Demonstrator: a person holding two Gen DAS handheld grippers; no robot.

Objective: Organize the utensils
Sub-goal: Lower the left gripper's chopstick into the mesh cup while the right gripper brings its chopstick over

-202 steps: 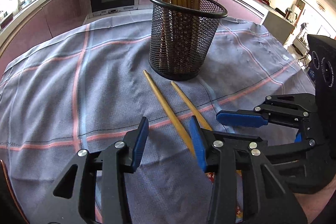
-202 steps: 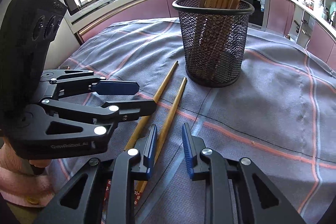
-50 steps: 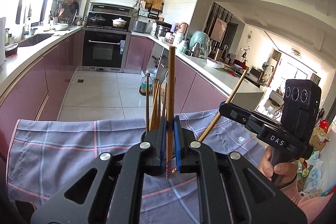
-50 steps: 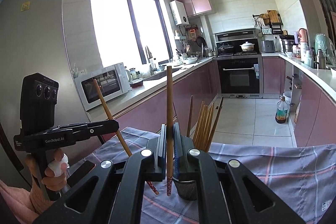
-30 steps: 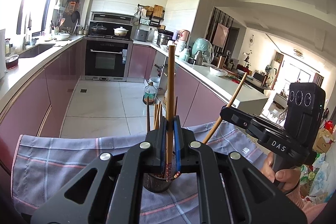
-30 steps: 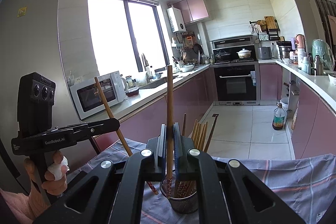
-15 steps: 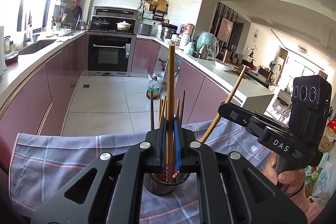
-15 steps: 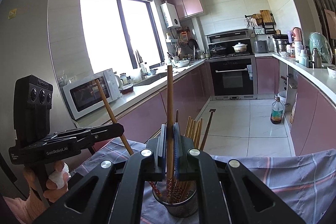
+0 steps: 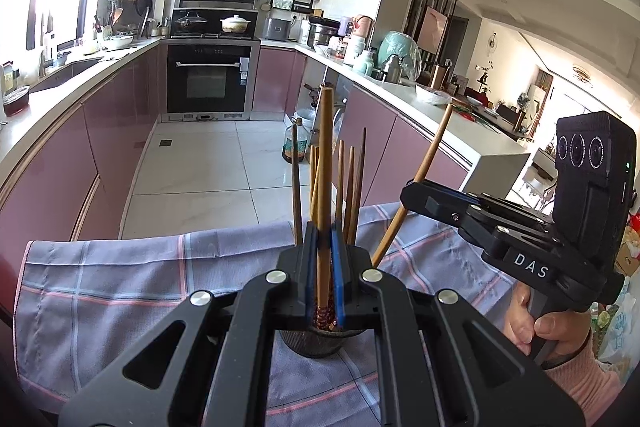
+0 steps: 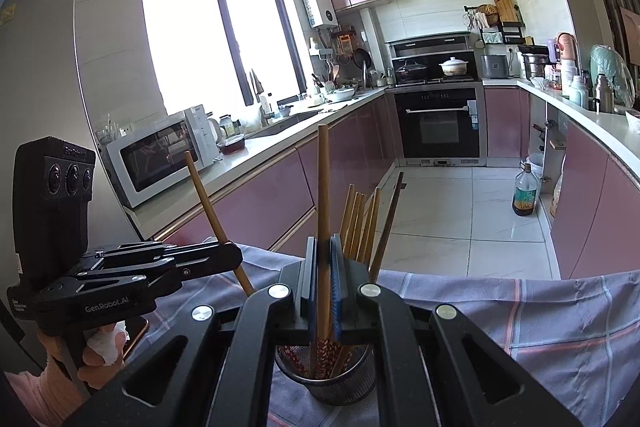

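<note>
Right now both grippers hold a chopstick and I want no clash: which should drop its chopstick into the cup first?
Probably the right gripper: its chopstick already has its patterned tip inside the mesh cup. The left gripper's chopstick looks close too, so the margin is small.

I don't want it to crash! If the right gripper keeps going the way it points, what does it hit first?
Most likely the black mesh holder. The right gripper, shut on a chopstick, points down at its rim, right below the fingers. The chopstick's patterned tip seems already inside, though depth is hard to judge.
</note>
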